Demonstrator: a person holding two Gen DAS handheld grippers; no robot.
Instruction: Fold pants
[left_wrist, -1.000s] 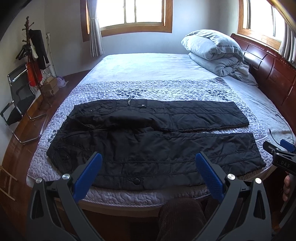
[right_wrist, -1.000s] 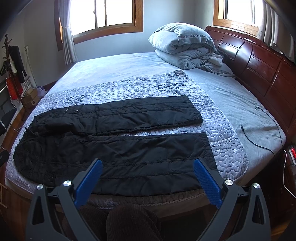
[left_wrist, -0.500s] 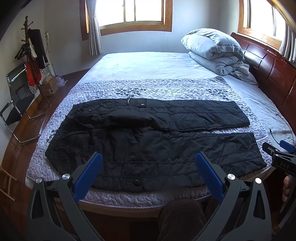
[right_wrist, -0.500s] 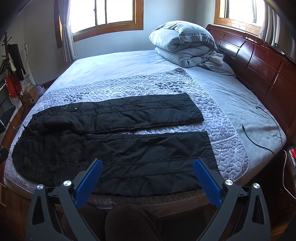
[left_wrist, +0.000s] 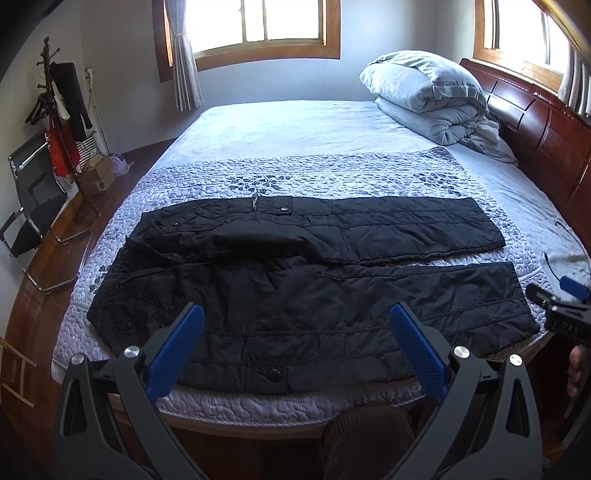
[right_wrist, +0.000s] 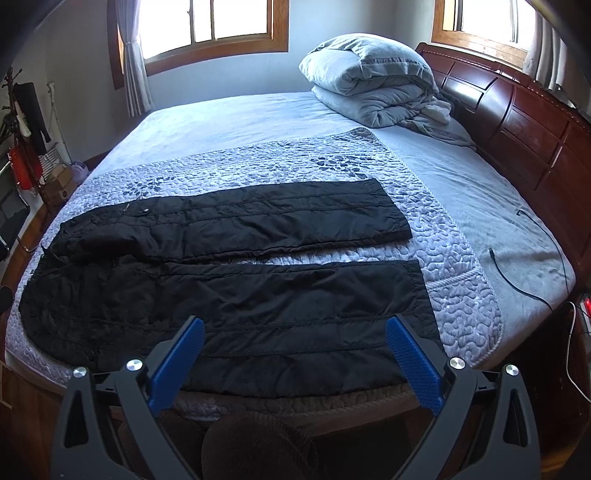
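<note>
Black pants (left_wrist: 303, 280) flat on bed (left_wrist: 295, 125), long axis left-right, waist left, cuffs right. Left tool (left_wrist: 297, 345) nearer waist, right tool (right_wrist: 295, 349) nearer cuffs; both spread wide, empty.

The left black plastic two-finger gripper (left_wrist: 296, 343) has 2 ribbed blue pads (left_wrist: 176, 352) and 4 silver screws. The right black plastic two-finger gripper (right_wrist: 294, 354) looks identical. Below sits a brown corduroy-clad knee (right_wrist: 258, 446).

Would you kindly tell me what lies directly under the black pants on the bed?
The black pants lie flat on a patterned quilted bedspread, which shows around them and in the gap between the legs. What lies beneath the bedspread is covered, so I cannot tell.
</note>
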